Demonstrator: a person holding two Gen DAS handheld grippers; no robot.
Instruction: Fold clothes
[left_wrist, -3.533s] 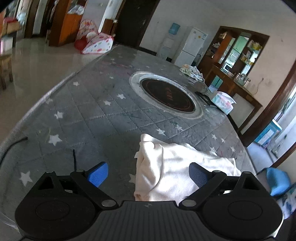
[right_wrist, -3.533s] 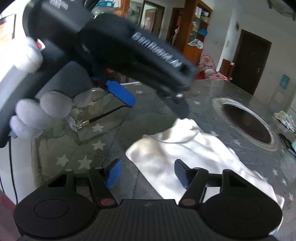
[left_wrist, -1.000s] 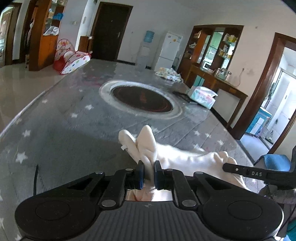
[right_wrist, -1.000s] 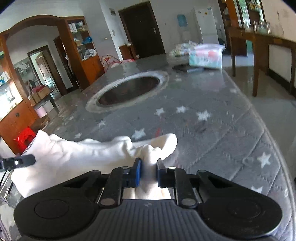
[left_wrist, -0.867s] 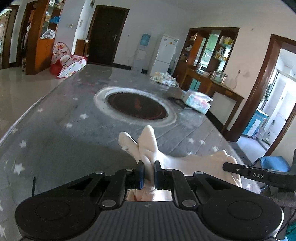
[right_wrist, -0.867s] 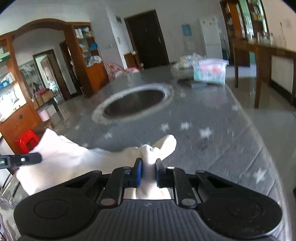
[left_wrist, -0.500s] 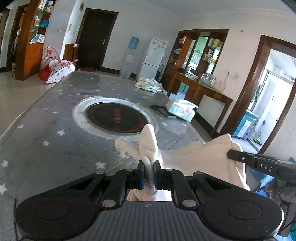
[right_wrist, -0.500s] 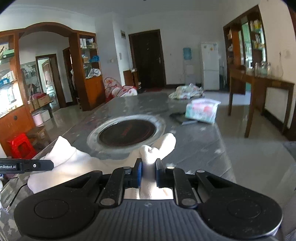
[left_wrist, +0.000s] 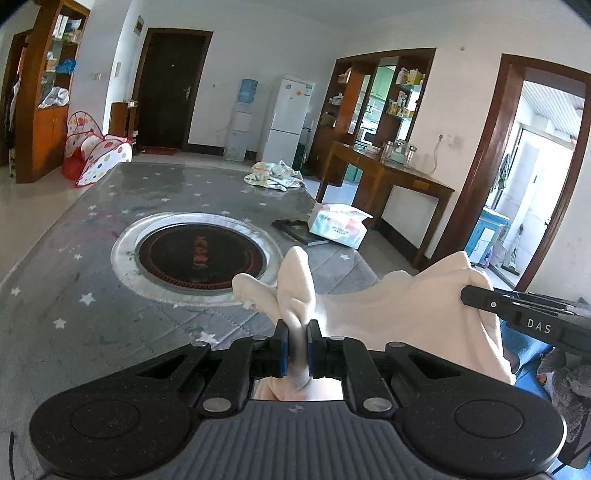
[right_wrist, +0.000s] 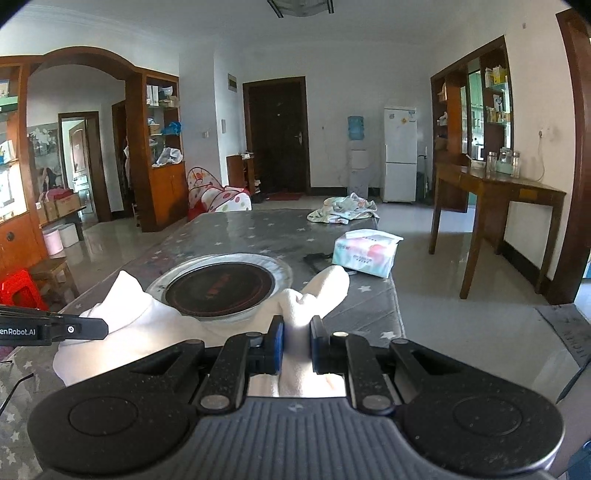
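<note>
While each claw, left (left_wrist: 296, 345) and right (right_wrist: 296, 347), pinches it, the cream garment (left_wrist: 399, 314) hangs stretched.

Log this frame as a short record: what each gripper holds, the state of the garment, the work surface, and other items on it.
left gripper: jaws shut on a bunched edge of the white garment
right gripper: jaws shut on another edge of the same garment
garment state: held up, spanning between both grippers, not yet folded
work surface: grey star-patterned table with a round inset cooktop
other items: tissue pack, crumpled patterned cloth at the far end
</note>
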